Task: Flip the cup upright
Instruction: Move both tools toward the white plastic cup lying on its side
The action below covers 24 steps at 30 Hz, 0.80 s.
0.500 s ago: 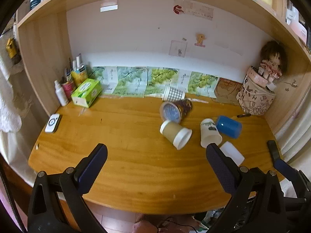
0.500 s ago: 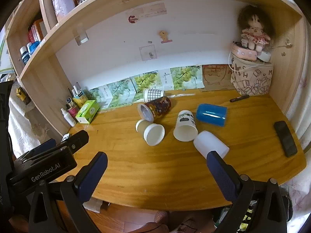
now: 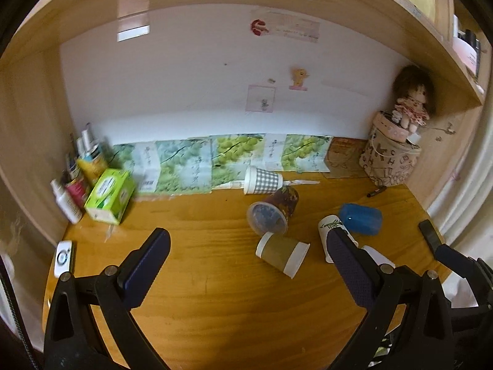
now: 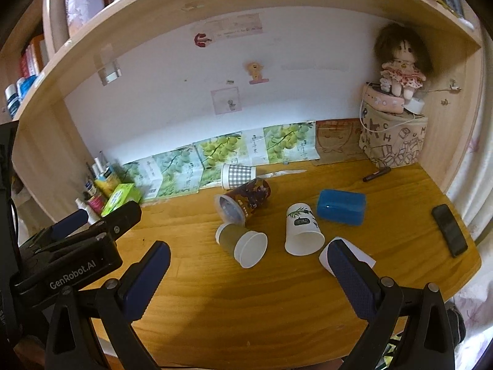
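Several paper cups lie on their sides on the wooden desk (image 4: 277,308). A tan cup (image 3: 282,254) (image 4: 242,245) lies nearest the middle. A dark patterned cup (image 3: 272,212) (image 4: 243,200) lies behind it. A checked cup (image 3: 262,180) (image 4: 237,175) lies by the back wall. A white cup with a leaf print (image 4: 303,229) (image 3: 331,226) lies to the right, and a plain white cup (image 4: 354,252) sits partly behind my right finger. My left gripper (image 3: 246,265) is open and empty, short of the cups. My right gripper (image 4: 248,271) is open and empty, just before the tan cup.
A blue box (image 4: 342,206) lies right of the cups. A black phone (image 4: 450,234) lies at the far right. A patterned bag with a doll (image 4: 394,141) stands in the back right corner. A green tissue box (image 3: 109,195) and bottles (image 3: 66,202) stand at the left. A marker (image 4: 376,174) lies near the bag.
Both grippers have moved forward toward the cups, so the cups look larger and nearer. Both jaws stay open. The cups have not moved.
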Motion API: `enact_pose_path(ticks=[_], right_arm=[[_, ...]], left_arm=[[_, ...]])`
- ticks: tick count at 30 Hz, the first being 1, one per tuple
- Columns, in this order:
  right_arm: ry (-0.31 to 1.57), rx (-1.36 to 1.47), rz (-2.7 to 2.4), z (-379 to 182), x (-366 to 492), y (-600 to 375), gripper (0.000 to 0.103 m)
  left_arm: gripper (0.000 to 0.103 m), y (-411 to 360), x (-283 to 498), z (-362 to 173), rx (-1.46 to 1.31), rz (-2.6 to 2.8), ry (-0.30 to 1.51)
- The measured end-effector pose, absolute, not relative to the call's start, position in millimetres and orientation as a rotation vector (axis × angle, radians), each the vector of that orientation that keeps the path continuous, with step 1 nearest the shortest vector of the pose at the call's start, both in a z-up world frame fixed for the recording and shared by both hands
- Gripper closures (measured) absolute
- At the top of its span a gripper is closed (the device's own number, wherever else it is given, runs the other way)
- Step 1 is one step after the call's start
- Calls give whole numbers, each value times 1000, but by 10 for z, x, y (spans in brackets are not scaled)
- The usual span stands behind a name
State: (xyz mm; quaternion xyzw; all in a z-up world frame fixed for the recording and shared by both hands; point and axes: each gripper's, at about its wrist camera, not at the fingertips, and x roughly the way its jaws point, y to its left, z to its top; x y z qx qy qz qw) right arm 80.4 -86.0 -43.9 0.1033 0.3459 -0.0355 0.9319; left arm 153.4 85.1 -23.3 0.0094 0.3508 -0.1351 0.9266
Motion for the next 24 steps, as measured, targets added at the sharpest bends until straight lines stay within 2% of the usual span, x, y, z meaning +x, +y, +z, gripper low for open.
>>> enact_pose_path(ticks=[13,24], right_arm=[[778,312,-145,-573,756,-921,0],[822,586,-188,-831,628,-1824,0]], left_arm=[[2,595,1524,-282,263,-517,649],[2,-11,1487,-422,439,-580,658]])
